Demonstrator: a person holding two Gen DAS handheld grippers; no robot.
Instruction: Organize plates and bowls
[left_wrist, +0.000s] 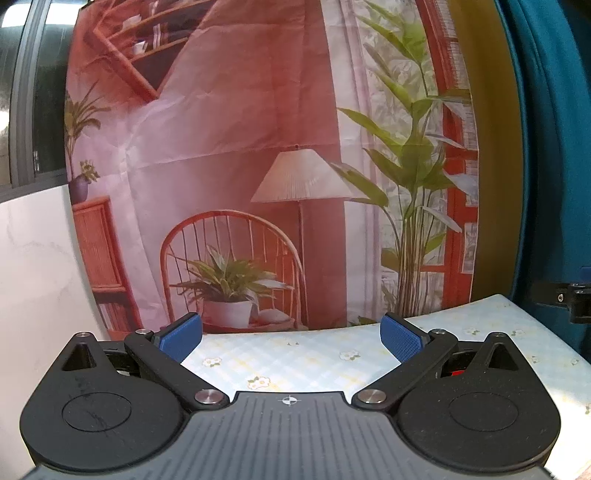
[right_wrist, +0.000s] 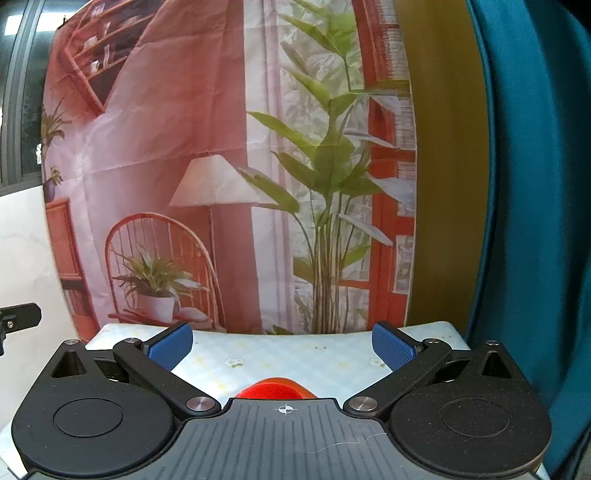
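Observation:
My left gripper (left_wrist: 291, 338) is open and empty, its blue pads wide apart above a table with a pale checked floral cloth (left_wrist: 295, 358). My right gripper (right_wrist: 282, 345) is also open and empty over the same cloth (right_wrist: 295, 358). A red rounded object (right_wrist: 275, 389), perhaps the rim of a bowl or plate, peeks out just in front of the right gripper's body, below and between the fingers. Most of it is hidden. No other plates or bowls show.
A printed backdrop (left_wrist: 258, 147) of a room with a chair, lamp and plants hangs just behind the table's far edge. A teal curtain (right_wrist: 535, 221) hangs at the right. A white wall (left_wrist: 33, 277) is at the left. The other gripper's black part (left_wrist: 576, 299) shows at the right edge.

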